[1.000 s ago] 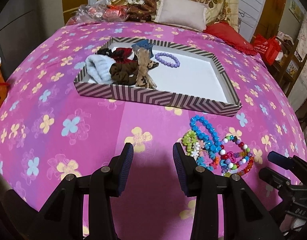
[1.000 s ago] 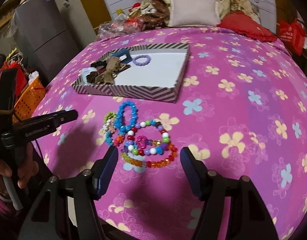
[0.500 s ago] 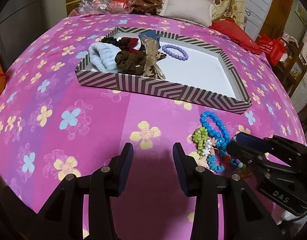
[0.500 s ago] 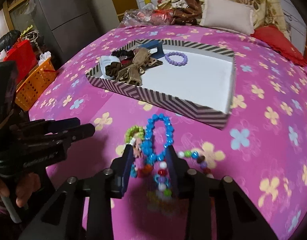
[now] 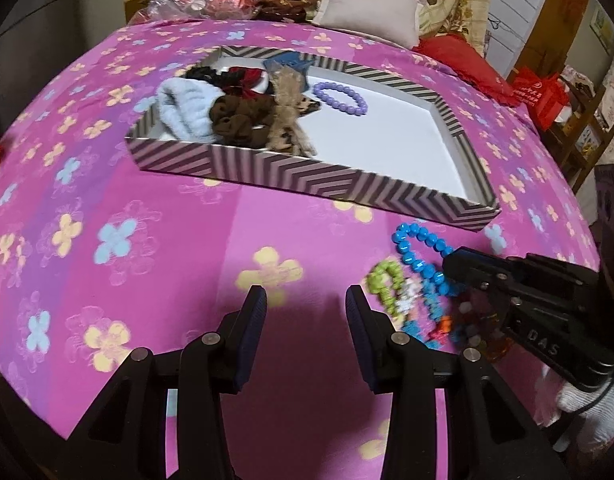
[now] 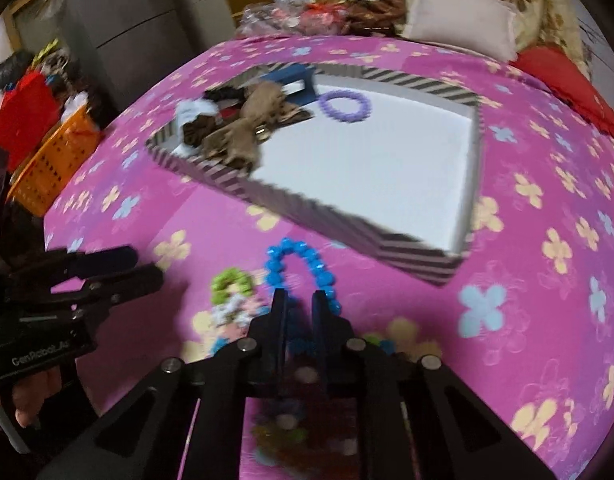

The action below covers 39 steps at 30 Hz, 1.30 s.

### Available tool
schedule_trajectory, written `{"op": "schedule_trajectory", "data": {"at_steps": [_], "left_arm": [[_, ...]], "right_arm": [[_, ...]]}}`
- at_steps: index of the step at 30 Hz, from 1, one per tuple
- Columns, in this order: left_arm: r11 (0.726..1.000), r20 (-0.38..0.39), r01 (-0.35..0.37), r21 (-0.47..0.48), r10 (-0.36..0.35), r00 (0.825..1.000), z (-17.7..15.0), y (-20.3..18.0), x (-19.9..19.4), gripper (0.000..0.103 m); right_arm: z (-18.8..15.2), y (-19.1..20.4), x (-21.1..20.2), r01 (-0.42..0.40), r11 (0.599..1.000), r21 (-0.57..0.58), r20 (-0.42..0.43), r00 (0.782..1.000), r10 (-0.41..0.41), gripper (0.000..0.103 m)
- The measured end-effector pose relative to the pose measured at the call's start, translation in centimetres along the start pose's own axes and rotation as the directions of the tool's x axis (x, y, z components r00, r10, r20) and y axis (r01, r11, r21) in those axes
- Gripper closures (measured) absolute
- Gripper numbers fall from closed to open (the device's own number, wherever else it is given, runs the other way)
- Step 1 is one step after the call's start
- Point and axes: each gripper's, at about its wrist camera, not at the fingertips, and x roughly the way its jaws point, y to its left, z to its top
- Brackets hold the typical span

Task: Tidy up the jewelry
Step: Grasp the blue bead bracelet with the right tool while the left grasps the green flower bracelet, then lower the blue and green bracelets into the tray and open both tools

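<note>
Two grippers are out, but the right gripper (image 6: 298, 300) is closing on the blue bracelet (image 6: 303, 266) stretching toward the box (image 6: 419, 256), while the left gripper (image 5: 305, 304) waits half open and empty.

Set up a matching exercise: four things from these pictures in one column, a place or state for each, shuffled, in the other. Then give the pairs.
Things:
1. purple bead bracelet
2. blue bead bracelet
3. left tool
4. light blue scrunchie

Places or states:
A. on the bedspread, in front of the striped tray, right tool closing on its near end
B. open, nothing between its fingers
C. in the tray's left end, beside a brown scrunchie
D. alone on the tray's white floor

Pairs: 1-D, 2-A, 3-B, 4-C
</note>
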Motion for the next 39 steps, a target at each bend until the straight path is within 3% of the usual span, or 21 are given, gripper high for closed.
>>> {"op": "schedule_trajectory", "data": {"at_steps": [6, 9, 18, 19, 20, 21, 23, 30, 39], "left_arm": [[0.998, -0.034, 0.057, 0.020, -0.057, 0.998, 0.3, -1.7, 1.1, 0.061], [0.996, -0.046, 0.079, 0.042, -0.077, 0.996, 0.4, -2.6, 1.6, 0.059], [0.994, -0.042, 0.052, 0.095, -0.048, 0.998, 0.5, -4.4, 2.9, 0.057], [0.993, -0.036, 0.050, 0.104, -0.047, 0.998, 0.5, -4.5, 2.9, 0.059], [0.992, -0.028, 0.059, 0.113, -0.056, 0.998, 0.5, -4.5, 2.9, 0.074], [0.990, -0.025, 0.076, 0.119, -0.073, 0.997, 0.5, -4.5, 3.0, 0.082], [0.988, -0.033, 0.102, 0.115, -0.099, 0.995, 0.7, -4.3, 3.0, 0.087], [0.986, 0.001, 0.141, 0.090, -0.141, 0.990, 1.5, -2.6, 0.8, 0.088], [0.985, 0.099, 0.132, 0.110, -0.143, 0.985, 3.7, -2.0, -3.8, 0.088]], "right_arm": [[-0.2, -0.6, -0.7, -0.021, 1.000, 0.002, 0.025, 0.999, 0.021, 0.090], [0.0, -0.8, -0.7, 0.013, 1.000, -0.015, 0.022, 1.000, -0.013, 0.079], [0.6, -1.1, 0.9, 0.055, 0.998, -0.036, 0.027, 0.998, -0.054, 0.079], [0.6, -0.9, 1.0, 0.071, 0.996, -0.050, 0.030, 0.997, -0.069, 0.081], [0.6, -0.6, 1.1, 0.097, 0.993, -0.074, 0.029, 0.995, -0.095, 0.087], [0.6, -0.5, 1.1, 0.105, 0.991, -0.083, 0.028, 0.994, -0.103, 0.093], [0.6, -0.6, 0.9, 0.095, 0.992, -0.080, 0.027, 0.995, -0.093, 0.093], [1.1, 0.2, -2.2, 0.111, 0.987, -0.115, 0.083, 0.991, -0.102, 0.094], [3.4, 2.4, -7.0, 0.128, 0.974, -0.185, 0.167, 0.981, -0.097, 0.094]]}}
